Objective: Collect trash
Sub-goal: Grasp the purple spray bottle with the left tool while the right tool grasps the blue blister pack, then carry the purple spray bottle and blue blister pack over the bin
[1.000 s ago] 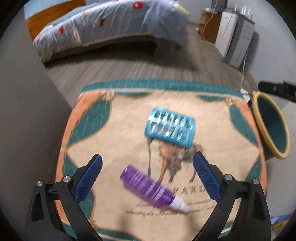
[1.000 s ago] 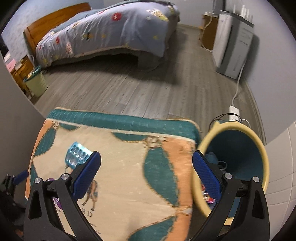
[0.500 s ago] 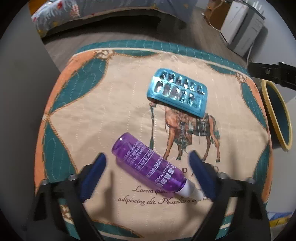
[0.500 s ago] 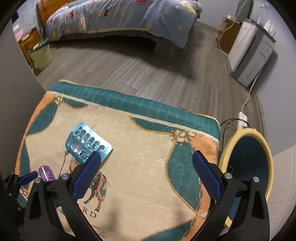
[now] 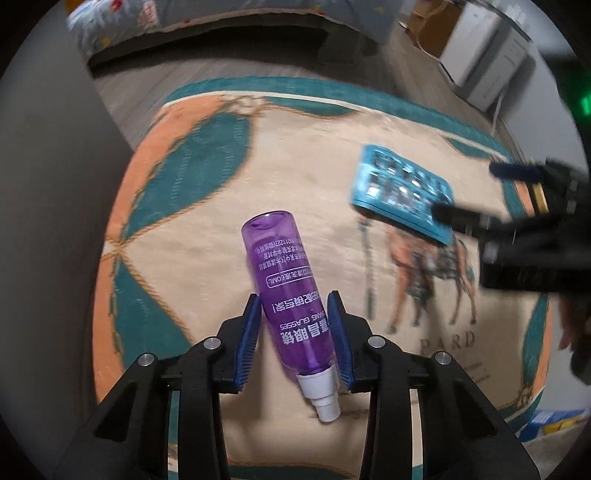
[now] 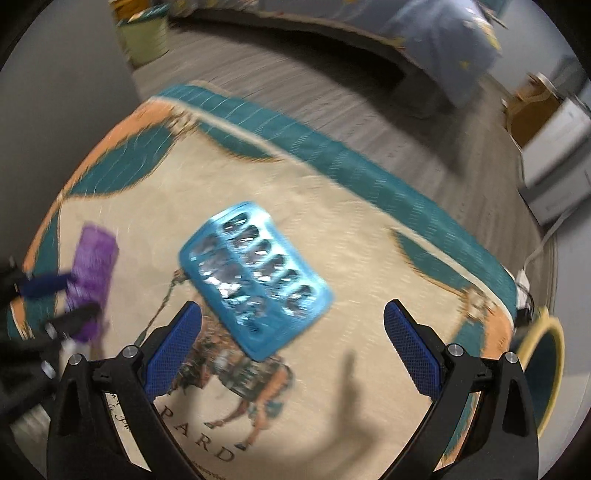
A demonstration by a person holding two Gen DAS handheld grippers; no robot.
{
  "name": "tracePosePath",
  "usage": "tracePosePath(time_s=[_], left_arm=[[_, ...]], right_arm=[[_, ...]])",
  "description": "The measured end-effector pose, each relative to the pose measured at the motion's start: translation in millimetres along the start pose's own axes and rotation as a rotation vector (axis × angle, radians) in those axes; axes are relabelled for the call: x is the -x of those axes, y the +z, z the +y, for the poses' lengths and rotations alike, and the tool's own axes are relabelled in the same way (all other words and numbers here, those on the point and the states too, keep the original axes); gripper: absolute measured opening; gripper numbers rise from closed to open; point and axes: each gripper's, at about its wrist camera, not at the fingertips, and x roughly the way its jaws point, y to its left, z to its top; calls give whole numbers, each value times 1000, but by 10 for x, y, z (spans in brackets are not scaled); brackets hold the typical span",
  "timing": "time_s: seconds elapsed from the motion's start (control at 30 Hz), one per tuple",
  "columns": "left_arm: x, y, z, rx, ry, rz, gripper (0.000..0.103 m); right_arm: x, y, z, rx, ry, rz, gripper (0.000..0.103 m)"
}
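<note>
A purple spray bottle (image 5: 291,299) with a white nozzle lies on the patterned cloth (image 5: 207,192). My left gripper (image 5: 295,314) is shut on its lower half, blue pads on both sides. The bottle also shows in the right wrist view (image 6: 92,269), blurred, at the left. A blue blister pack (image 6: 255,277) lies flat on the cloth; it also shows in the left wrist view (image 5: 402,192). My right gripper (image 6: 291,332) is open and hovers just above the pack, whose near end lies between the fingers. A yellow-rimmed teal bin (image 6: 543,365) stands past the cloth's right edge.
The cloth covers a small table with a grey wall at its left. A wooden floor and a bed (image 5: 229,14) lie beyond. A white cabinet (image 5: 487,55) and a power cord (image 6: 543,243) are at the far right. A green basket (image 6: 144,33) stands on the floor.
My left gripper came down and closed on the purple bottle. My right gripper moved left from the bin to above the blister pack, still open.
</note>
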Motion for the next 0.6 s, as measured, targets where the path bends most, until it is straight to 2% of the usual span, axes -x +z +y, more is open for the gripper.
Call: tracePosePath(time_s=[0.1, 0.27, 0.43, 0.5, 0.57, 0.6], left_arm=[[-2, 50, 127, 23, -4, -3, 38], [-24, 71, 209, 38, -25, -2, 38], [-16, 59, 203, 11, -35, -3, 38], [-7, 63, 229, 19, -45, -1, 38], [-4, 69, 236, 17, -48, -2, 38], [-2, 68, 226, 8, -49, -4, 38]], right_arm=[[-122, 40, 144, 51, -1, 17, 97], [-313, 107, 229, 62, -14, 36, 97], [-392, 169, 120, -3, 25, 32, 96], [-409, 167, 110, -16, 52, 40, 89], [-388, 174, 128, -13, 78, 42, 74], [-368, 175, 144, -3, 81, 46, 73]])
